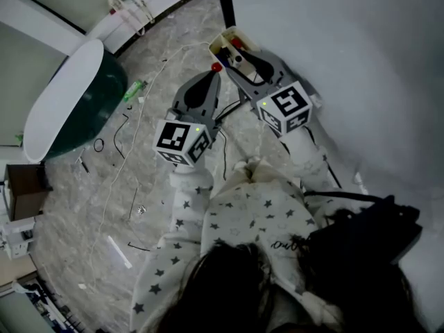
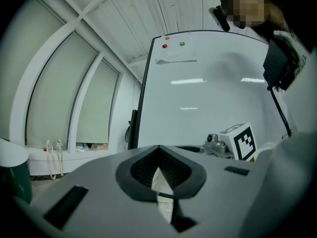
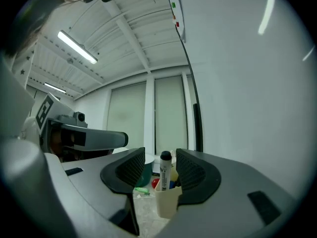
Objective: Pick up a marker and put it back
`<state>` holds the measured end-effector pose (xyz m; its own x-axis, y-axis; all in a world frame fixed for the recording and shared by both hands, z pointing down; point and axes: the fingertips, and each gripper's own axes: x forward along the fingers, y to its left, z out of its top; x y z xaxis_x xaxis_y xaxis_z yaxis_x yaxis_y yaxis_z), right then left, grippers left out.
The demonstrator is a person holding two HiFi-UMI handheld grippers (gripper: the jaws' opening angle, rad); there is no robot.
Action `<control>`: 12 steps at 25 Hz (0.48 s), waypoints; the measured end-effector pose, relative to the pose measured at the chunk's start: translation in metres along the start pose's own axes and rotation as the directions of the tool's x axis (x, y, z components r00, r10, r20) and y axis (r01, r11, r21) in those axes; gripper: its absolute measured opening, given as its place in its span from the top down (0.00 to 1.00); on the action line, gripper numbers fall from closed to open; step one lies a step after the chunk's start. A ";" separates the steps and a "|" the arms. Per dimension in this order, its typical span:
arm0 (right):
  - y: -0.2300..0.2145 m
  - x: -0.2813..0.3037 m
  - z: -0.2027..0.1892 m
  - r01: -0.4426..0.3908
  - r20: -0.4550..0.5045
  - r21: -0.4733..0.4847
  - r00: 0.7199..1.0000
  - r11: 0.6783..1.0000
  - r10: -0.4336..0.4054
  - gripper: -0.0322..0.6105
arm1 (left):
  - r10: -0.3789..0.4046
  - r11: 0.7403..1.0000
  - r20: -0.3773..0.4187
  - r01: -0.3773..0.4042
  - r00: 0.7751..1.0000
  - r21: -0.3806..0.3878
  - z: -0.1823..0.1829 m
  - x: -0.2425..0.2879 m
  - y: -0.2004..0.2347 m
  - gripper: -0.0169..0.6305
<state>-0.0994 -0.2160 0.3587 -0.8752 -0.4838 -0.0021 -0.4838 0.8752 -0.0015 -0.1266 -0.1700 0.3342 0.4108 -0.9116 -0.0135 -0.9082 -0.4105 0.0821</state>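
Right gripper view: right gripper point(image 3: 159, 158), jaws spread either side of black-capped marker point(image 3: 165, 171), upright in cream cup point(image 3: 167, 202) among coloured markers. Left gripper view: left gripper point(image 2: 159, 148), jaws pressed together, nothing pinched, facing whiteboard point(image 2: 213, 83).

Whiteboard point(image 1: 347, 61) closes off the right of the cup point(image 3: 167, 202); left gripper point(image 1: 211, 78) crowds its left. Marker point(image 3: 165, 167) stands between the parted jaws of the right gripper point(image 1: 239, 57), slim gap each side. Floor point(image 1: 139, 186) leftward gives room.

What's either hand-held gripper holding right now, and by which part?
Nothing held. The right hand-held gripper stands open around the marker, untouched; left hand-held gripper shut, empty.
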 end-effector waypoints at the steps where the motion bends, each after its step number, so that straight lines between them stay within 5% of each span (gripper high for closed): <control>1: -0.003 0.001 -0.005 0.013 -0.011 0.004 1.000 1.000 -0.013 0.67 | -0.005 1.000 -0.008 0.005 1.000 0.002 -0.002 0.002 -0.001 0.97; 12: -0.019 0.000 -0.028 0.133 -0.109 0.000 0.985 0.991 -0.132 0.67 | -0.029 1.000 -0.047 0.030 0.998 0.007 -0.009 0.009 -0.009 0.97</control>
<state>-0.0903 -0.2324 0.3872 -0.7985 -0.5924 0.1069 -0.5959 0.8031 -0.0013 -0.1139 -0.1739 0.3418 0.4406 -0.8971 0.0314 -0.8961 -0.4376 0.0743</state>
